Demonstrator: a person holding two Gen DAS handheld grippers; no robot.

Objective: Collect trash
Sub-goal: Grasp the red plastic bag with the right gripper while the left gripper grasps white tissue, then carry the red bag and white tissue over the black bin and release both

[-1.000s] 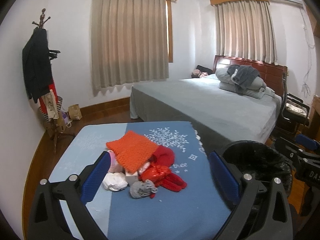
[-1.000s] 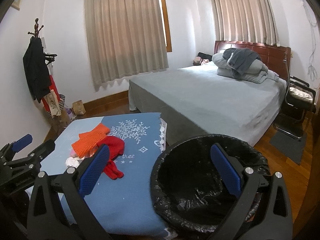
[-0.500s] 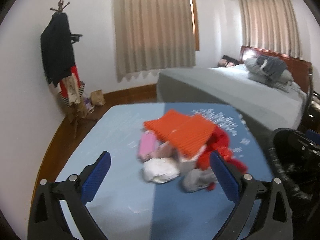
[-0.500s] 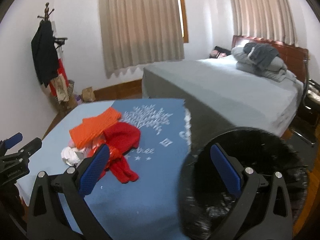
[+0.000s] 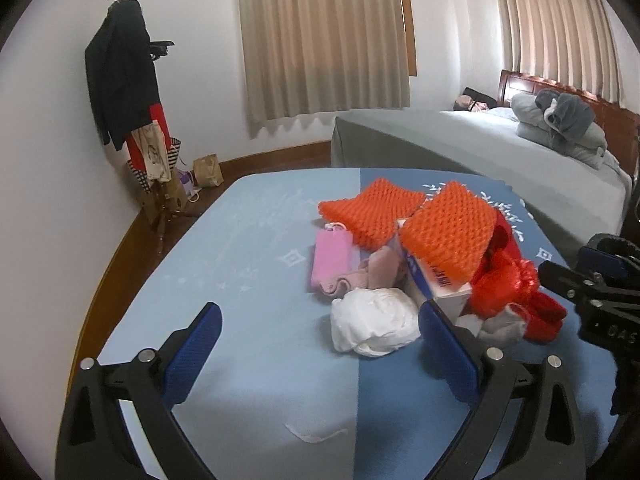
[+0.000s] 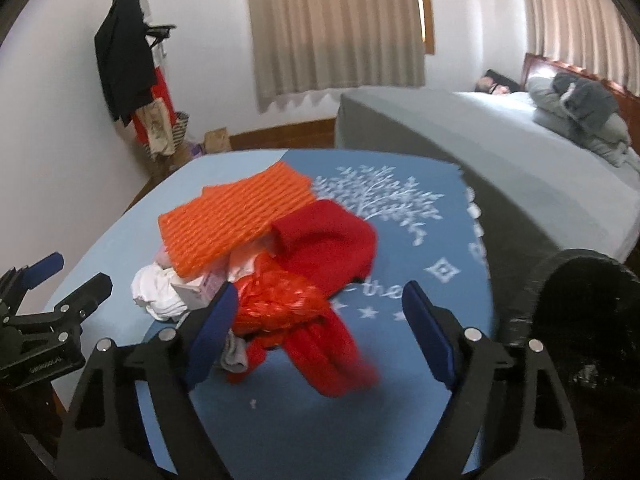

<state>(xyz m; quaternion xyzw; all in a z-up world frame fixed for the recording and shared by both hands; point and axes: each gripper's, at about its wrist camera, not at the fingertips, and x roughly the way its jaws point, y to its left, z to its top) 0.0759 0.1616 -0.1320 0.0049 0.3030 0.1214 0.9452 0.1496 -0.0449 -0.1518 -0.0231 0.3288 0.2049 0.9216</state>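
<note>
Place: a home bedroom.
Bed: grey-covered bed [image 5: 480,148] with pillows [image 5: 560,132] against a wooden headboard.
Windows: beige curtains [image 5: 324,40].
Corner: coat stand [image 5: 128,80] hung with clothes.

Right wrist view motion-blurred: red cloth [image 6: 332,240] edges smeared, its lower strip fuzzy, black bin [image 6: 580,312] rim streaked and cut off at right edge, inside unreadable. White box [image 5: 436,284] mostly hidden under orange net [image 5: 448,232], print on its side too small to read. Grey wad [image 5: 502,326] partly behind right finger of left claw [image 5: 320,352], can't tell what it is. Pink cloth [image 5: 370,276] tucked under net and box, extent unclear. White crumpled tissue [image 6: 156,292] half covered in right view. Table [image 5: 240,264] near edge out of frame. Right claw [image 5: 600,292] seen only partly at left view's right edge, opening not visible there
</note>
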